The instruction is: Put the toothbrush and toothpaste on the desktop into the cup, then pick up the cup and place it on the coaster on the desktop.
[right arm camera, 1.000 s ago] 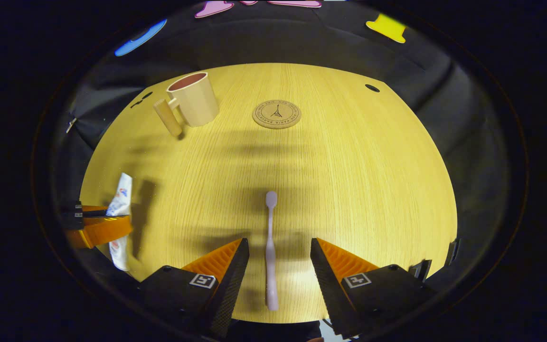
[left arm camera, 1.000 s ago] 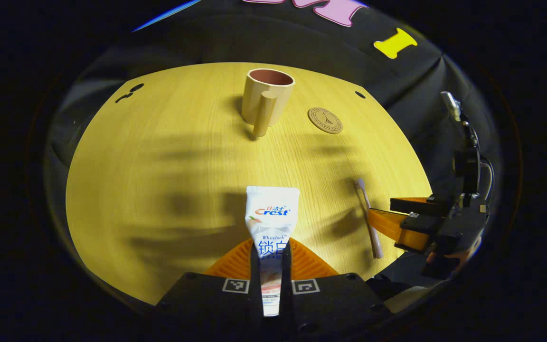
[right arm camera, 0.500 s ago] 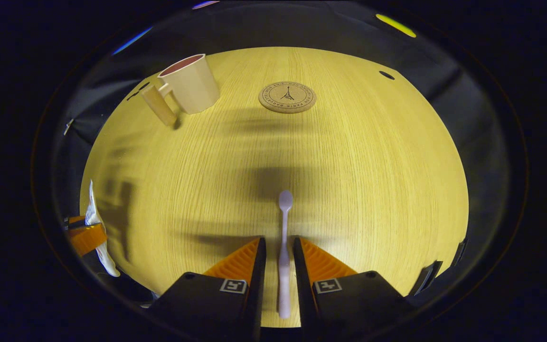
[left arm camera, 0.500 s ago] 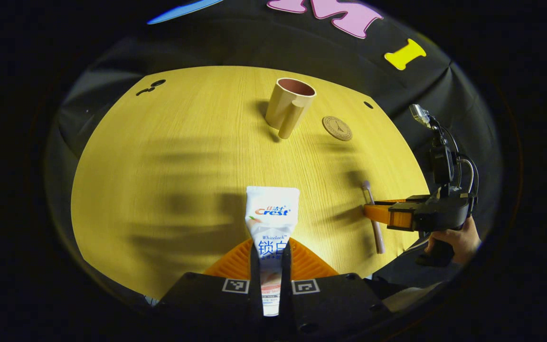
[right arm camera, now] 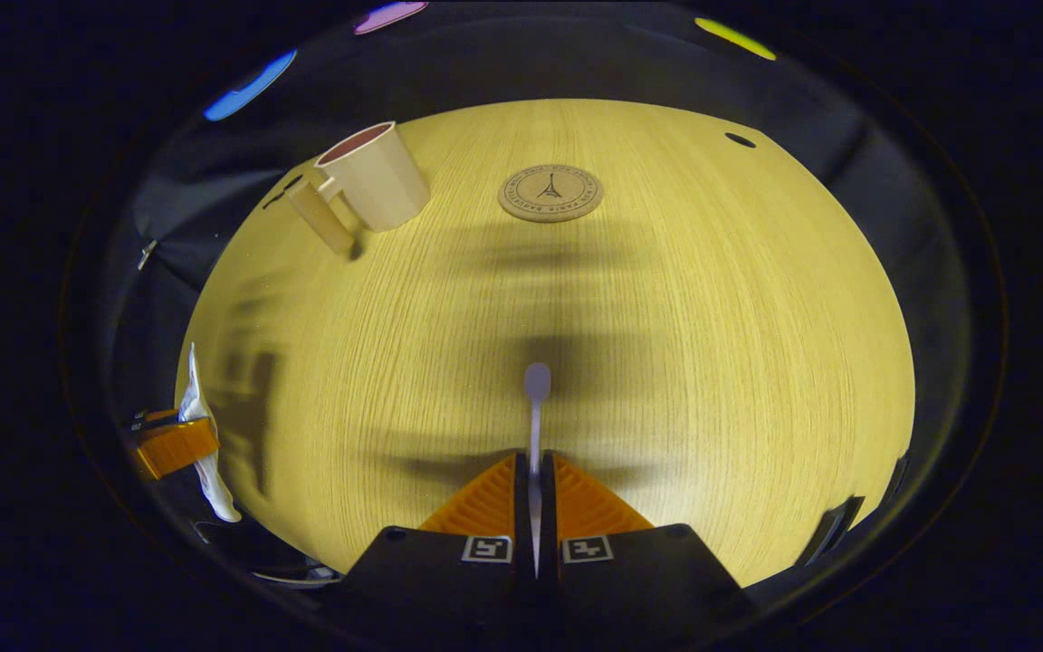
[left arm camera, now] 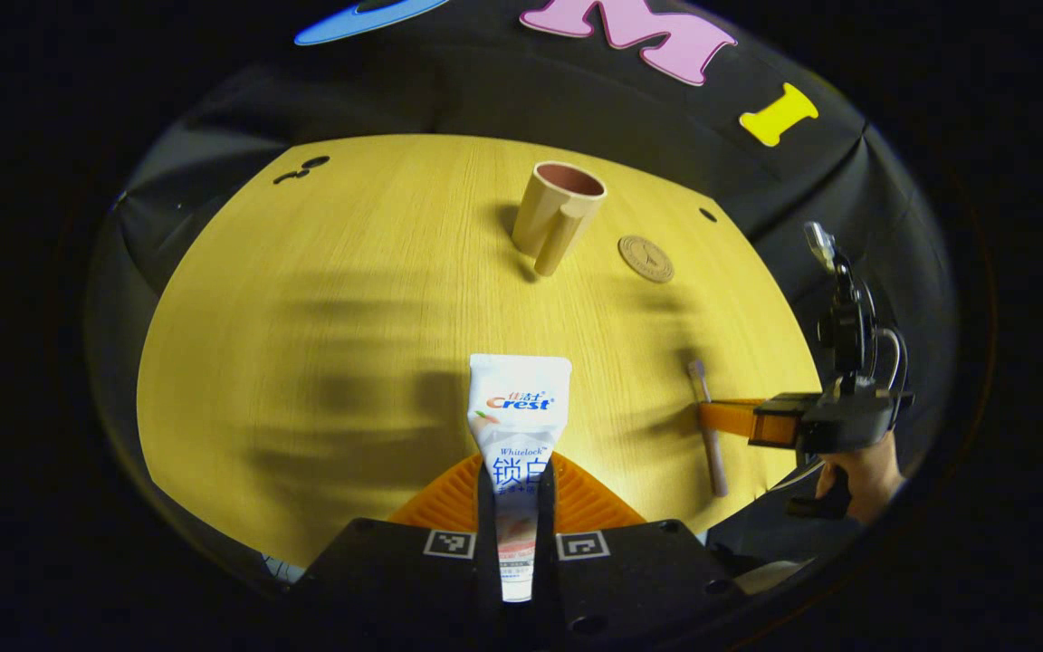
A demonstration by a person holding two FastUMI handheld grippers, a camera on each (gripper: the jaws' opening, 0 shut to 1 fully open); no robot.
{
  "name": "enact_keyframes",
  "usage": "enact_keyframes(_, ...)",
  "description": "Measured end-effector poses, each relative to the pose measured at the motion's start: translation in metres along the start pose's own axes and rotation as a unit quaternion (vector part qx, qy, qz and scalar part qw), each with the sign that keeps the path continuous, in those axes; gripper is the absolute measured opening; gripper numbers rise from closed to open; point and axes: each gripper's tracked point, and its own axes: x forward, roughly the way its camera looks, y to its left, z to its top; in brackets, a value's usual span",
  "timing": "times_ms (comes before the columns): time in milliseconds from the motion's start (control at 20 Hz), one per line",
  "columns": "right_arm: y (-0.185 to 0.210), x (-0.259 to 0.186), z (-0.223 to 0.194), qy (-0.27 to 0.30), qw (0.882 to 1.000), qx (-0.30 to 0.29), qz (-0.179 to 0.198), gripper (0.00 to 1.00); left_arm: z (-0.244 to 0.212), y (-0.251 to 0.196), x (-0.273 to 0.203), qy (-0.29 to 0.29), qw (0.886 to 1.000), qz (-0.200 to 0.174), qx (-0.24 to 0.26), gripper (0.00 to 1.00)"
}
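My left gripper [left arm camera: 518,471] is shut on a white toothpaste tube [left arm camera: 519,417], which sticks forward above the wooden desktop [left arm camera: 349,299]. My right gripper [right arm camera: 535,471] is shut on the handle of a pale toothbrush [right arm camera: 536,398], its head pointing forward. A beige cup [left arm camera: 559,208] with a handle stands upright at the far side of the desktop, and the round cork coaster [left arm camera: 645,258] lies just right of it. The right gripper view has the cup [right arm camera: 372,177] at far left and the coaster [right arm camera: 550,192] straight ahead. The left gripper view shows the right gripper [left arm camera: 728,418] and toothbrush [left arm camera: 707,426] at the right edge.
A hand [left arm camera: 861,471] holds the right gripper at the desktop's right edge. The left gripper [right arm camera: 173,444] with the toothpaste [right arm camera: 200,435] sits at the left edge in the right gripper view. Small dark holes [right arm camera: 740,139] mark the desktop's far corners. Black cloth surrounds the table.
My right gripper closed from wide open onto the toothbrush handle. My left gripper kept its hold on the toothpaste and drew back a little from the cup.
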Motion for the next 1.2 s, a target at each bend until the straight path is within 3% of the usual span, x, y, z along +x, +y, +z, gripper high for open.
enact_keyframes(350, 0.002, -0.046, 0.042, -0.125, 0.99, 0.02, 0.067, 0.05, 0.1, -0.029, -0.029, -0.131, 0.991, -0.021, -0.011, 0.18)
enact_keyframes(600, 0.013, -0.073, 0.075, -0.175, 0.975, 0.068, 0.12, 0.05, 0.177, -0.053, -0.029, -0.22, 0.974, -0.043, 0.017, 0.18)
enact_keyframes(750, 0.019, -0.09, 0.084, -0.193, 0.969, 0.063, 0.139, 0.05, 0.218, -0.068, -0.017, -0.261, 0.963, -0.051, 0.039, 0.18)
enact_keyframes(1050, 0.016, -0.106, 0.083, -0.205, 0.963, 0.07, 0.16, 0.05, 0.279, -0.095, 0.015, -0.332, 0.936, -0.109, 0.047, 0.18)
enact_keyframes(1200, 0.011, -0.105, 0.081, -0.204, 0.963, 0.071, 0.163, 0.05, 0.301, -0.08, 0.039, -0.354, 0.93, -0.095, 0.036, 0.18)
